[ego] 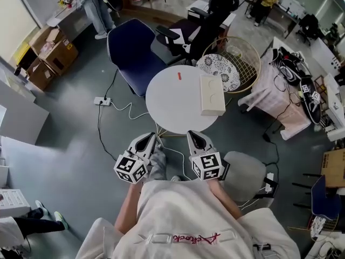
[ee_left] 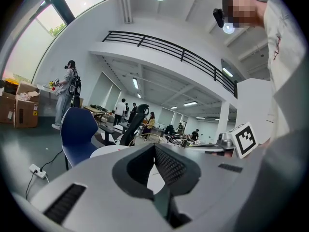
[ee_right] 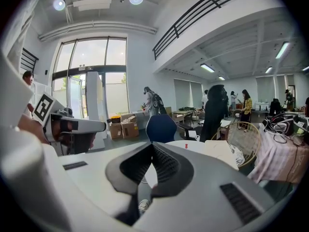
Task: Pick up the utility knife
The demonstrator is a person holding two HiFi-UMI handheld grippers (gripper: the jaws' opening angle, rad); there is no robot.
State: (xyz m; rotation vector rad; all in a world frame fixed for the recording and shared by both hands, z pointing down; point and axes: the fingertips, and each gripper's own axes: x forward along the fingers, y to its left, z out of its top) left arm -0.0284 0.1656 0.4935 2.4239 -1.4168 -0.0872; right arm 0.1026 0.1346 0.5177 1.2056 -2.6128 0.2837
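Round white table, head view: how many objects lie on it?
2: a red utility knife near the far edge of the table, and a flat white box on its right side.

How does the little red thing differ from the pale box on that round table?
The red thing is tiny, slim and bright; the pale box is far bigger, broad and cream. The red thing sits near the round table's far edge, the pale box toward its right side. Both lie flat on it.
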